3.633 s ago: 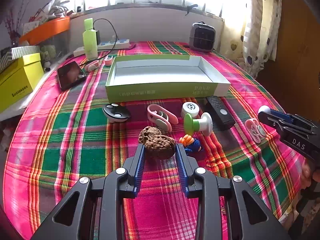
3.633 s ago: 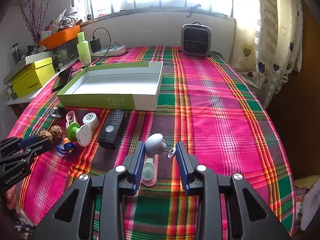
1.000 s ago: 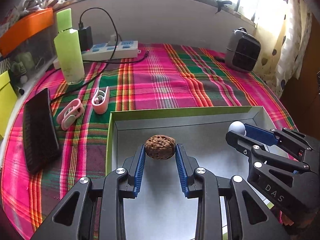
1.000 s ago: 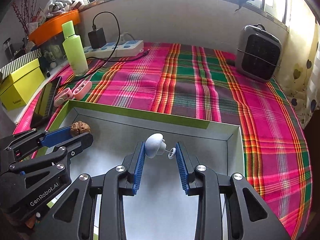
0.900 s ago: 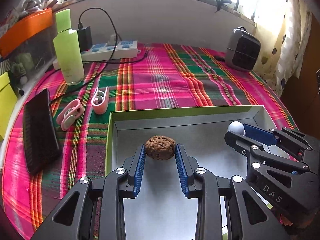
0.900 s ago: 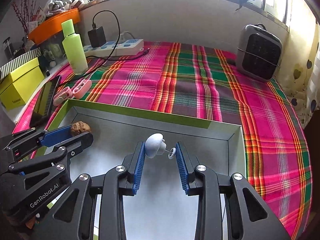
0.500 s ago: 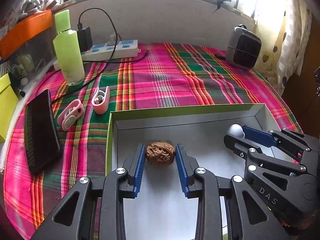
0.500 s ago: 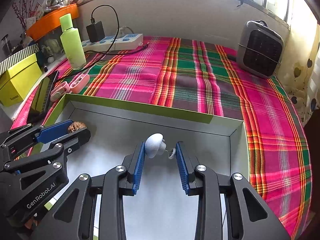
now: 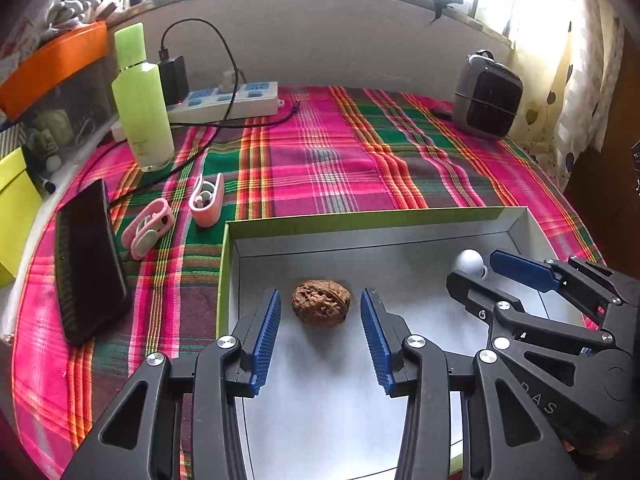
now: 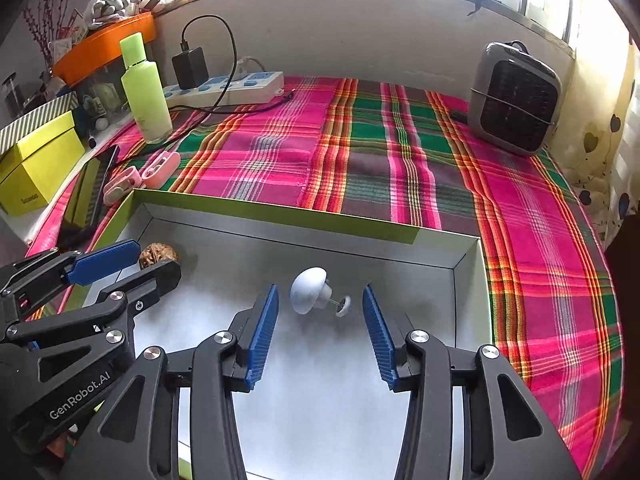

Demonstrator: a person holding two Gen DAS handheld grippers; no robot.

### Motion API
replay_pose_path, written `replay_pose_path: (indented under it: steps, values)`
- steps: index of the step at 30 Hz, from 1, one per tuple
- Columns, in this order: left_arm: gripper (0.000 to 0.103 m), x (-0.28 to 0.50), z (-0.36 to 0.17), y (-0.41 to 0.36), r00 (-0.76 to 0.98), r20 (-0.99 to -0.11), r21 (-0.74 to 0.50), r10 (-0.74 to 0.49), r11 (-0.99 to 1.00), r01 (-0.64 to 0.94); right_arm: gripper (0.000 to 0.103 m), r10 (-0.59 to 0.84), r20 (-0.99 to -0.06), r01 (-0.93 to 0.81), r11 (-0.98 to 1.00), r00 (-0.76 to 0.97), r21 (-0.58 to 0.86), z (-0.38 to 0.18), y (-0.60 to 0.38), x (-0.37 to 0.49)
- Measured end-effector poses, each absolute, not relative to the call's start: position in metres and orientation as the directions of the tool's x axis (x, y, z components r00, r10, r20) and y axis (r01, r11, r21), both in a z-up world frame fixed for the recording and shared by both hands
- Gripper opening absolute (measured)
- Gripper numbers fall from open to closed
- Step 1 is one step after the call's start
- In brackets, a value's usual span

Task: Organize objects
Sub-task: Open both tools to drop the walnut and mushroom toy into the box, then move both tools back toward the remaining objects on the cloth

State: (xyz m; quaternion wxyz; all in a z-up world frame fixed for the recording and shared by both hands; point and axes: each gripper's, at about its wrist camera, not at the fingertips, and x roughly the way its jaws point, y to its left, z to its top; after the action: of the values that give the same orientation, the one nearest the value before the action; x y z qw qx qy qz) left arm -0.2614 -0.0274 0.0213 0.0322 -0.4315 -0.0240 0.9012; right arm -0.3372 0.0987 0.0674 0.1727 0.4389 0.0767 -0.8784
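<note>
Plaid cloth covers the whole tabletop (image 9: 320, 152) under a bright window, and the big green-rimmed box (image 9: 360, 220) sits near the front of it. Both tongs hang over the box, and we're at the drop-off step. The left tongs (image 9: 320, 334) are spreading apart, blue pads clear of the one walnut (image 9: 321, 307), which lies on the box floor between them. The right tongs (image 10: 318, 328) are opening too, with the one white mushroom-shaped knob (image 10: 309, 290) loose between the pads, not pinched. I'd guess the next move is lifting both pairs straight up and out without nudging either piece, then going for more stuff. Outside the box I count two pink clips (image 9: 148, 230), one black phone (image 9: 86, 260) and one green bottle (image 9: 142, 100).
</note>
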Motion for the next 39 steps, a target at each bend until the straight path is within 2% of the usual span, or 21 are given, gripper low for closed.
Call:
replay_pose_path:
  steps: [13, 39]
  values:
    - [0.046, -0.232, 0.042, -0.029, -0.661, -0.747, -0.063, 0.067, -0.998, -0.030, 0.046, -0.249, -0.766, 0.364, -0.931, -0.593, 0.020, 0.085, 0.107, -0.310]
    - [0.046, -0.149, 0.056, -0.032, -0.695, -0.715, -0.083, 0.079, -0.996, -0.027, 0.046, -0.271, -0.700, 0.348, -0.937, -0.661, 0.034, 0.109, 0.133, -0.227]
